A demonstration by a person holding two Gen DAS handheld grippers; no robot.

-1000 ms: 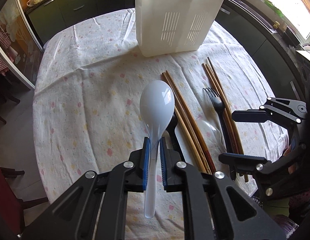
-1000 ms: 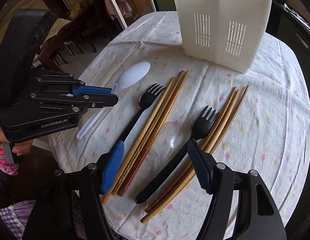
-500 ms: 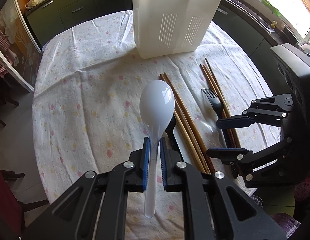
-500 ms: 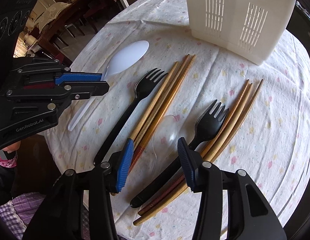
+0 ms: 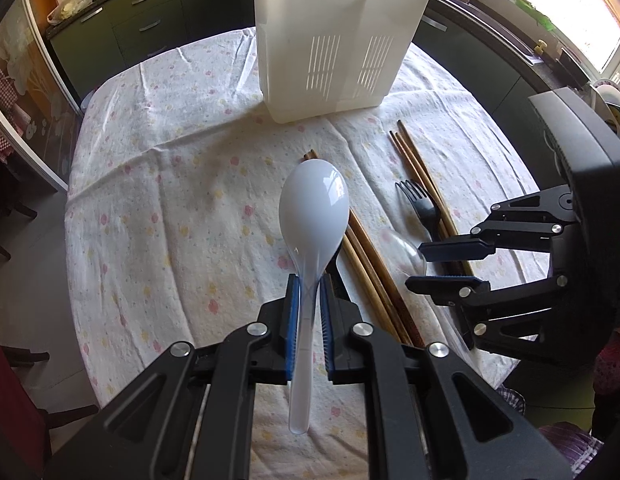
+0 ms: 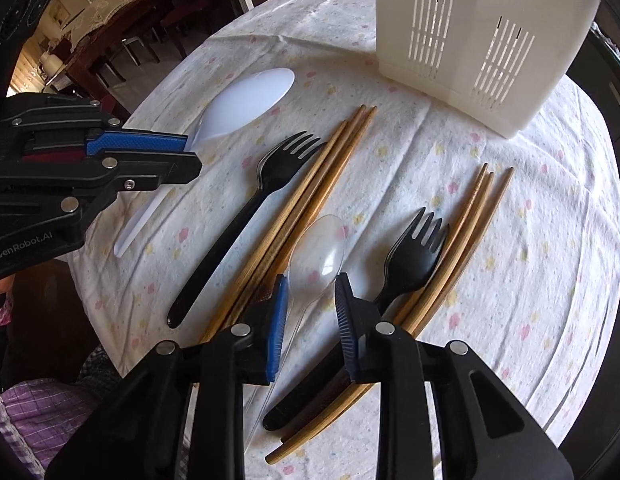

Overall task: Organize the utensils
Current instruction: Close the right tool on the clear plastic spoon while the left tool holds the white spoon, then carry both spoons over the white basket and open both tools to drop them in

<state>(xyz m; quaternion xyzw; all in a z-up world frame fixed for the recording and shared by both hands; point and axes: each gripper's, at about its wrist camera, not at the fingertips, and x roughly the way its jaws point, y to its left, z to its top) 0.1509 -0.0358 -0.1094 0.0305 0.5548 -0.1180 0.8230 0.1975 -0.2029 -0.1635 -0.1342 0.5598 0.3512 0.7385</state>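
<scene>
My left gripper (image 5: 309, 280) is shut on the handle of a white plastic spoon (image 5: 313, 216) and holds it above the table, bowl forward; it also shows in the right wrist view (image 6: 246, 102). My right gripper (image 6: 310, 292) is open, its jaws on either side of a clear plastic spoon (image 6: 318, 258) lying on the cloth; it also shows in the left wrist view (image 5: 450, 260). Two black forks (image 6: 246, 216) (image 6: 410, 264) and two bundles of wooden chopsticks (image 6: 310, 200) (image 6: 462, 236) lie beside it. A white slotted utensil holder (image 5: 330, 40) stands at the far side.
The round table (image 5: 150, 200) has a flowered white cloth. Dark kitchen cabinets (image 5: 150, 20) stand behind it, chairs and a dining room to the left (image 6: 90, 20). The table edge drops off close on my near side.
My right gripper has moved in and down over the clear spoon and its jaws have narrowed. My left gripper still holds the white spoon and has shifted slightly forward.
</scene>
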